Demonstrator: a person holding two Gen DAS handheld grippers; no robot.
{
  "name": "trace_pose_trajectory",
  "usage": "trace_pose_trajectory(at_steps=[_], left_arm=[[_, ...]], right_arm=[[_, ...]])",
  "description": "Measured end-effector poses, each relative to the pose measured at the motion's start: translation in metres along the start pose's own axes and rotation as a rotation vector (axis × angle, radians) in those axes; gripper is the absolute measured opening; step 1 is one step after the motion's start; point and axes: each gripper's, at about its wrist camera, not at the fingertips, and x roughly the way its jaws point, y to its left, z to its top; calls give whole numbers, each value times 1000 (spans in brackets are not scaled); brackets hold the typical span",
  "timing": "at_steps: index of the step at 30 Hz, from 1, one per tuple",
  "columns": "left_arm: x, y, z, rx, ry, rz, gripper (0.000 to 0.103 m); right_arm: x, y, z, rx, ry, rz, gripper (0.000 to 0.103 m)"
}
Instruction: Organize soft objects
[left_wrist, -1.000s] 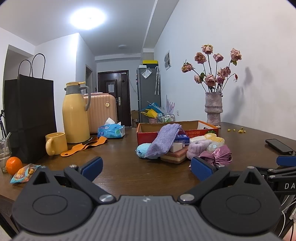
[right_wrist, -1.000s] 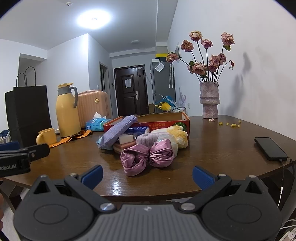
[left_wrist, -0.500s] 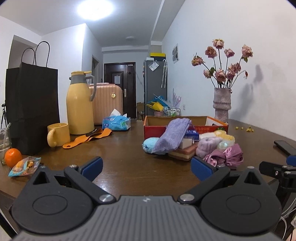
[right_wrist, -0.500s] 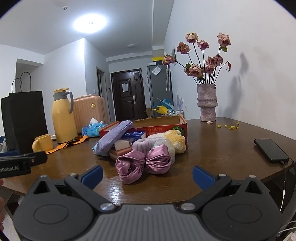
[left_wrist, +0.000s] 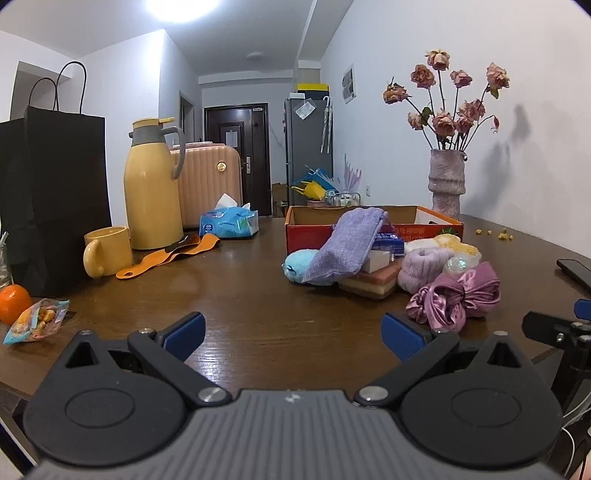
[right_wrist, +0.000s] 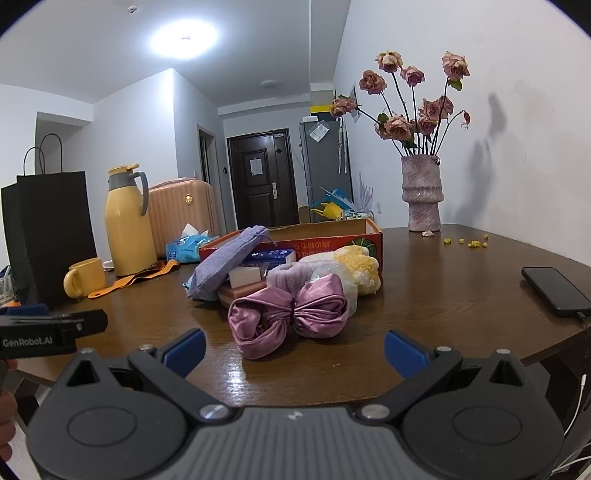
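A pile of soft things lies on the brown table in front of a red cardboard box (left_wrist: 436, 230) (right_wrist: 332, 242). It holds a pink satin scrunchie (left_wrist: 456, 297) (right_wrist: 288, 314), a purple cloth pouch (left_wrist: 345, 245) (right_wrist: 225, 260), a lilac fuzzy roll (left_wrist: 423, 264), a light blue plush (left_wrist: 297, 264), a yellow plush (right_wrist: 356, 264) and a pink sponge block (left_wrist: 373, 282). My left gripper (left_wrist: 293, 334) is open and empty over the table's near edge. My right gripper (right_wrist: 293, 350) is open and empty, just short of the scrunchie.
On the left stand a yellow thermos (left_wrist: 151, 188), yellow mug (left_wrist: 107, 251), black paper bag (left_wrist: 51, 192), orange strap (left_wrist: 170, 254), tissue pack (left_wrist: 229, 221), an orange (left_wrist: 13, 302) and a snack packet (left_wrist: 37, 319). A vase of roses (right_wrist: 423, 192) and a phone (right_wrist: 556, 290) are on the right.
Both grippers have moved forward toward the pile, so the scrunchie and box look larger. Both stay open and empty.
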Motion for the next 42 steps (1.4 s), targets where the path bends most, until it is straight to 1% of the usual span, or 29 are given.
trace_pose_trajectory(at_steps=[4, 9, 14, 17, 19, 21, 23, 24, 26, 28, 29, 31, 33, 34, 35, 36, 37, 38, 39, 40, 41, 42], left_arm=[[9, 0, 2, 2, 13, -1, 103], [9, -3, 2, 9, 17, -10, 103], [3, -4, 2, 12, 6, -8, 103], [0, -4, 1, 15, 0, 1, 103], [2, -3, 3, 23, -7, 9, 103], [7, -4, 9, 46, -27, 8, 103], [18, -3, 20, 59, -35, -1, 103], [27, -2, 28, 46, -24, -9, 103], [50, 5, 43, -19, 18, -61, 103], [78, 14, 58, -114, 98, -125, 103], [95, 18, 65, -173, 139, -164, 103], [126, 26, 72, -278, 199, -220, 103], [152, 33, 74, -365, 241, -245, 103], [164, 35, 75, -408, 251, -259, 103], [173, 38, 75, -433, 249, -276, 102], [181, 38, 74, -445, 256, -276, 100], [190, 38, 73, -459, 271, -275, 98], [198, 39, 70, -480, 292, -278, 87], [204, 41, 67, -510, 308, -296, 73], [208, 43, 64, -541, 324, -325, 65], [213, 45, 61, -574, 345, -358, 47], [214, 46, 58, -592, 357, -380, 40]], right_arm=[[4, -5, 1, 5, -12, -18, 103], [4, -10, 0, 34, -13, -26, 103], [-1, -8, -2, 29, -17, -15, 103], [-3, -6, -2, 28, -2, -2, 103], [-1, -6, 0, 39, 11, 15, 103], [1, -6, 6, 35, -4, 59, 103], [6, -4, 21, -20, -19, 116, 103], [10, -4, 30, -43, -31, 129, 103], [27, -5, 54, -61, -41, 133, 103], [53, -11, 78, -24, -38, 147, 103], [70, -14, 92, 9, -17, 165, 103], [111, -16, 116, 66, 50, 220, 102], [156, -15, 132, 103, 100, 280, 101], [179, -13, 137, 116, 130, 296, 96], [204, -10, 141, 132, 171, 299, 88], [225, -9, 142, 151, 209, 304, 84], [244, -7, 143, 176, 239, 310, 75], [259, -5, 143, 195, 258, 313, 67], [270, -2, 142, 187, 270, 318, 63], [280, 2, 140, 172, 285, 316, 46], [287, 6, 138, 161, 301, 305, 18], [290, 10, 135, 149, 300, 300, 8]])
